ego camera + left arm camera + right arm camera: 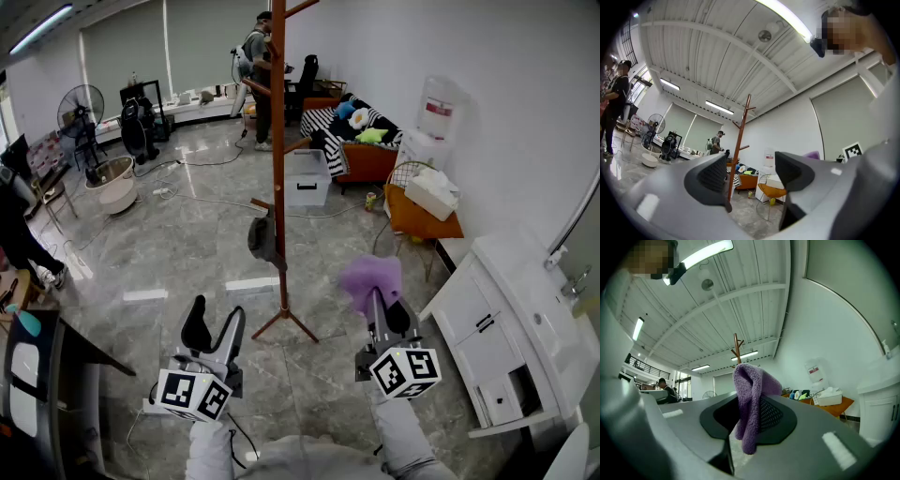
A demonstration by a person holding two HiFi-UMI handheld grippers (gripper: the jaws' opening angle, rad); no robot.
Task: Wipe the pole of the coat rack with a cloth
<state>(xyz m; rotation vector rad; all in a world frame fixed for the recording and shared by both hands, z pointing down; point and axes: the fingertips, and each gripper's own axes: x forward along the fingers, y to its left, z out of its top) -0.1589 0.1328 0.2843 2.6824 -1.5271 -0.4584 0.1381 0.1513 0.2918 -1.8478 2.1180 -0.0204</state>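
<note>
Right gripper (382,317), held low and pointing forward, pinches a purple cloth (370,279) in its jaws; the coat rack pole (278,159) stands ahead, slightly left, apart from it. Left gripper (215,326) alongside has spread, empty jaws. A water bottle (439,106) carries a red label too small to read.

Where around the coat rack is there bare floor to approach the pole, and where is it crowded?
Bare floor lies left of the coat rack pole, out to the basin, and in front of its feet. The right is crowded: storage box, sofa, orange chair, white cabinet. A dark item hangs low on the pole.
</note>
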